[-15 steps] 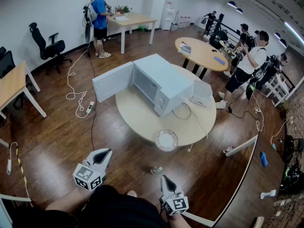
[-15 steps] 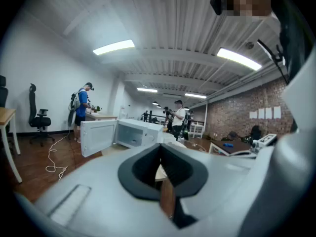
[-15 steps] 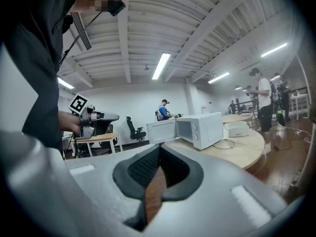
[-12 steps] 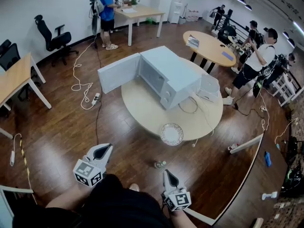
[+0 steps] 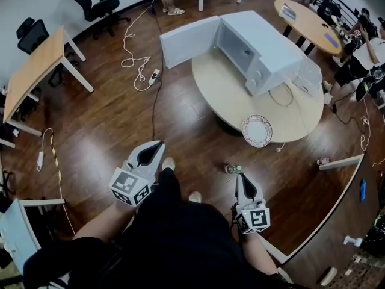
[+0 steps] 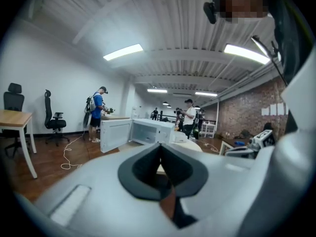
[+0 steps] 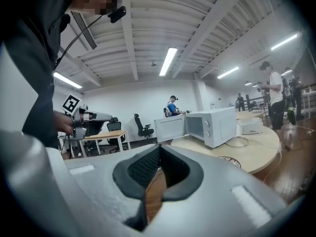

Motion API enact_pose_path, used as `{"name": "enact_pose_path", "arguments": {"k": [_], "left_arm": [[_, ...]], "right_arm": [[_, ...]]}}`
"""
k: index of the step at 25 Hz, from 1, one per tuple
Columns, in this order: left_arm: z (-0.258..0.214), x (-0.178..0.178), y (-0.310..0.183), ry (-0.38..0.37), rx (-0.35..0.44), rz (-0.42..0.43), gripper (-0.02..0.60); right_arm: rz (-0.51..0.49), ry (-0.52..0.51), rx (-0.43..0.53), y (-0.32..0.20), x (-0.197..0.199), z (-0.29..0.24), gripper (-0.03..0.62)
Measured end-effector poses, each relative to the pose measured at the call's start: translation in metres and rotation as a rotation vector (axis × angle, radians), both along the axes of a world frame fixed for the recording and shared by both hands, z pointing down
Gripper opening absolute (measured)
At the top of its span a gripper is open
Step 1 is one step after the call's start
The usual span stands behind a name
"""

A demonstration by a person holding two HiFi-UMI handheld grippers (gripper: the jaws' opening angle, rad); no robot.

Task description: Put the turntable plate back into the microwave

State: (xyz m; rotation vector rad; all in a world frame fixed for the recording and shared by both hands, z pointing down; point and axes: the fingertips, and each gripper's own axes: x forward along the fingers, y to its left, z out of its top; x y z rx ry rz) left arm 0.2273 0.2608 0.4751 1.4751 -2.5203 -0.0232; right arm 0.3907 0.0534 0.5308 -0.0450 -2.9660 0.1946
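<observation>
Ceiling lights (image 6: 123, 52) above microwave (image 6: 157, 131), gripper views only

Microwave (image 5: 258, 47): white housing and white door. Turntable plate (image 5: 257, 130): white, with a dark speckled ornamental pattern toward the rim. Counter (image 5: 222, 95): pale beige top. Floor (image 5: 102, 131): dark brown glossy wood planks. Left tool (image 5: 157, 144) and right tool (image 5: 242, 177): light grey shells, black pads, and black-and-white square markers on their cubes. Cable (image 5: 131, 58) on the floor: white. Office chairs (image 5: 96, 6): black.
</observation>
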Motion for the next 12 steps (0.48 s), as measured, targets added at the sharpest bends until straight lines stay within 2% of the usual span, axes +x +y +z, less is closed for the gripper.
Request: {"name": "enact_pose_path", "arguments": {"k": [2, 7, 12], "left_arm": [[0.002, -0.004, 0.003, 0.009, 0.004, 0.007, 0.003], [-0.006, -0.028, -0.004, -0.009, 0.037, 0.052, 0.003], [-0.006, -0.059, -0.017, -0.014, 0.027, 0.090, 0.003]], "right_arm": [[0.037, 0.012, -0.003, -0.003, -0.003, 0.001, 0.002], [0.082, -0.055, 0.002, -0.006, -0.019, -0.017, 0.002], [0.162, -0.012, 0.003, -0.015, -0.031, -0.010, 0.002]]}}
